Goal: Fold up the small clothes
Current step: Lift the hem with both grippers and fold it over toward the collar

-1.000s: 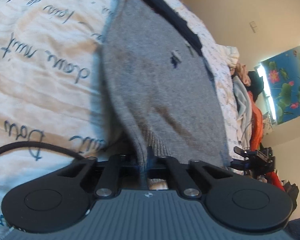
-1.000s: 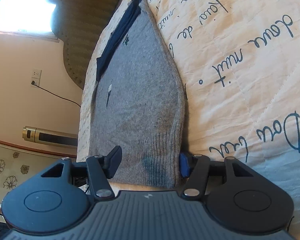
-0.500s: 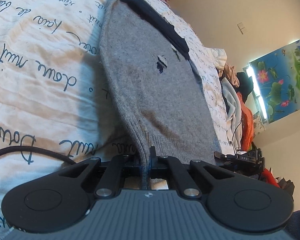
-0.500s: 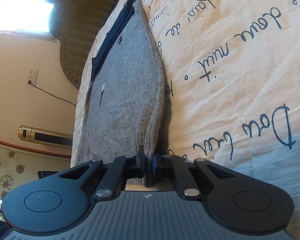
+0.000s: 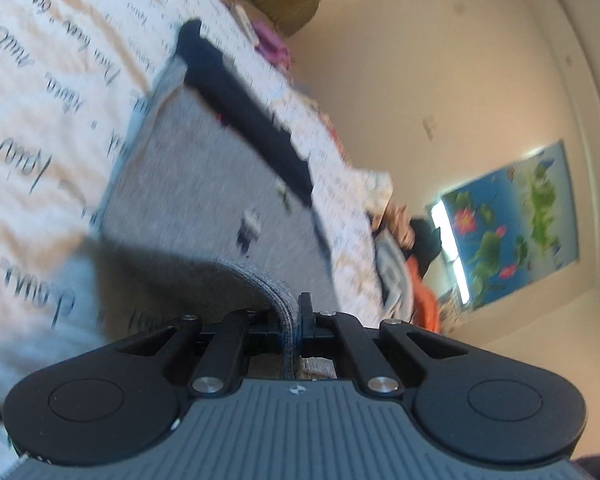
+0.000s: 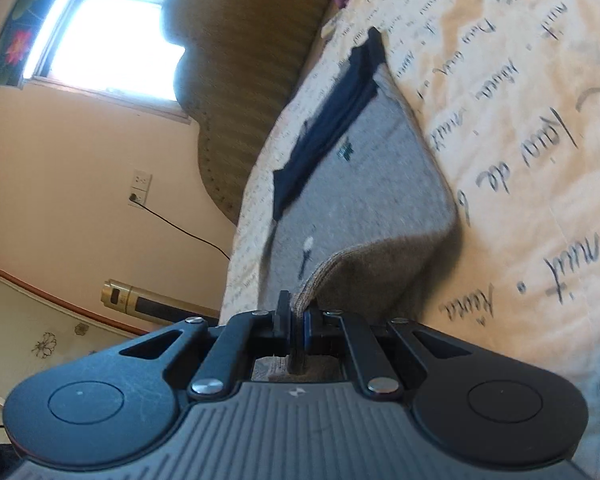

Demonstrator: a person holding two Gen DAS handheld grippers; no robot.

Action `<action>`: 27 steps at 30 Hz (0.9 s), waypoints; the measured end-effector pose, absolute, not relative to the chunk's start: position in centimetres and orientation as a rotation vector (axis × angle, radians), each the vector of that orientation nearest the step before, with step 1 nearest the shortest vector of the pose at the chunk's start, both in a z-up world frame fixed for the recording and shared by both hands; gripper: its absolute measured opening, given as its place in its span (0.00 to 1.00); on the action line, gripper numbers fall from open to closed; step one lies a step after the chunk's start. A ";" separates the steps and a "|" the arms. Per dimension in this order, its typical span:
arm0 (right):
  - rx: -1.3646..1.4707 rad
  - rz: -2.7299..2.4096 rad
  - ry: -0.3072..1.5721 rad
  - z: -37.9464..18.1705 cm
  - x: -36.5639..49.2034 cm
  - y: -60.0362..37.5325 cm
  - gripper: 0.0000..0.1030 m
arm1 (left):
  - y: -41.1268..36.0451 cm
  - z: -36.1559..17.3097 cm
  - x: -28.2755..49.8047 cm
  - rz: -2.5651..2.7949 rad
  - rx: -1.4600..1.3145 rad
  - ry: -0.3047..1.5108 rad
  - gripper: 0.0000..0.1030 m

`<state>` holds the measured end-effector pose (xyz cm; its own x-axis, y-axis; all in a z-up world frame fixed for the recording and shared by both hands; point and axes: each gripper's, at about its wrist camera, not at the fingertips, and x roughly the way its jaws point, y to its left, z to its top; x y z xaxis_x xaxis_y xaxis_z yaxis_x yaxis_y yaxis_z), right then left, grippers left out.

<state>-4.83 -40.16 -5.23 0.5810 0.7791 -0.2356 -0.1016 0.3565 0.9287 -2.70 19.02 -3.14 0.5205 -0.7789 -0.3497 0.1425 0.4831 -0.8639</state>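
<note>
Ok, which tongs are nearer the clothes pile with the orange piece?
Right. The left tongs clamp the grey garment at the hem corner away from the pile; the right tongs clamp the opposite corner, on the pile's side, though their view misses it.

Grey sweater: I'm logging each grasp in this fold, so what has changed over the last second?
The right gripper, open around the hem a second ago, has closed on the grey sweater. Both grippers have lifted the near hem off the bedspread, so it now curls up towards the cameras. The left gripper stays clamped on the hem, and the dark collar end stays flat on the bed.
</note>
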 end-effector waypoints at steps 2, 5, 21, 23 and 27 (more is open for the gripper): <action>1.075 0.663 0.712 -4.4 -2.4 -40.3 0.05 | 19.7 -2.5 -0.4 -0.627 -0.959 0.785 0.04; 1.080 0.672 0.641 -3.2 2.1 -40.5 0.05 | 20.3 -1.4 4.0 -0.590 -1.042 0.717 0.04; 1.178 0.429 0.734 -9.6 29.6 -40.0 0.05 | 17.9 -4.7 30.4 -0.349 -0.989 0.718 0.04; 1.170 0.404 0.769 -10.9 30.6 -39.7 0.05 | 17.9 -5.7 31.0 -0.346 -0.981 0.733 0.04; 1.177 0.439 0.724 -10.6 31.3 -39.8 0.05 | 18.0 -5.1 31.7 -0.383 -0.955 0.699 0.04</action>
<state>31.26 -39.77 -10.65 0.6998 0.6573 -0.2797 0.0561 0.3398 0.9388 31.66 18.02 -5.06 0.7214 -0.5841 -0.3721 -0.0015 0.5360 -0.8442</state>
